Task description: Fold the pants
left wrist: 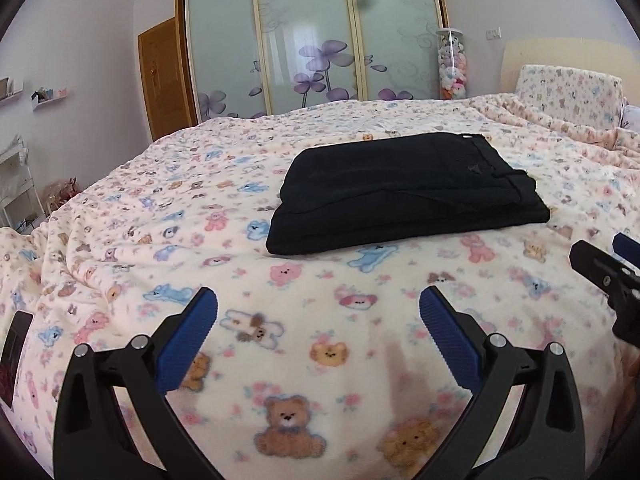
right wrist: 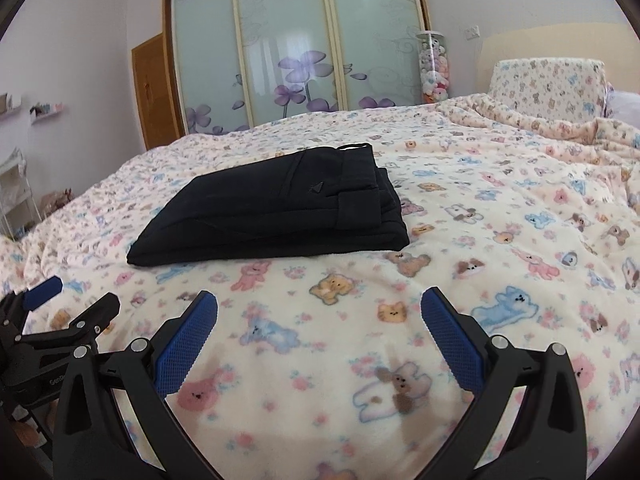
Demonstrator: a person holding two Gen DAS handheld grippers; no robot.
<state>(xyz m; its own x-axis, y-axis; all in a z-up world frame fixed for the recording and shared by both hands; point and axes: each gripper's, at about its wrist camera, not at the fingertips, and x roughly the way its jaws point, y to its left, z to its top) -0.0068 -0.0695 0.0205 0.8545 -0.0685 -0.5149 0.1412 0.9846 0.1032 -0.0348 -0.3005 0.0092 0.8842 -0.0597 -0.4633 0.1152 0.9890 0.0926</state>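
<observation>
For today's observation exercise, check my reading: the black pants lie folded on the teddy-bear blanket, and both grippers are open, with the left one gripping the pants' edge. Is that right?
One detail is wrong. In the left wrist view the left gripper grips nothing: its jaws stand open over the teddy-bear blanket, apart from the folded black pants. The right gripper is open too.

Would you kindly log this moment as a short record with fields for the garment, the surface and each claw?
garment: black pants, folded into a compact rectangle, lying flat
surface: bear-print blanket covering the bed
left claw: open, empty, short of the pants, above the blanket
right claw: open, empty, also short of the pants
contact: neither claw touches the pants
background: sliding wardrobe doors with purple flowers; clear tube of plush toys
</observation>
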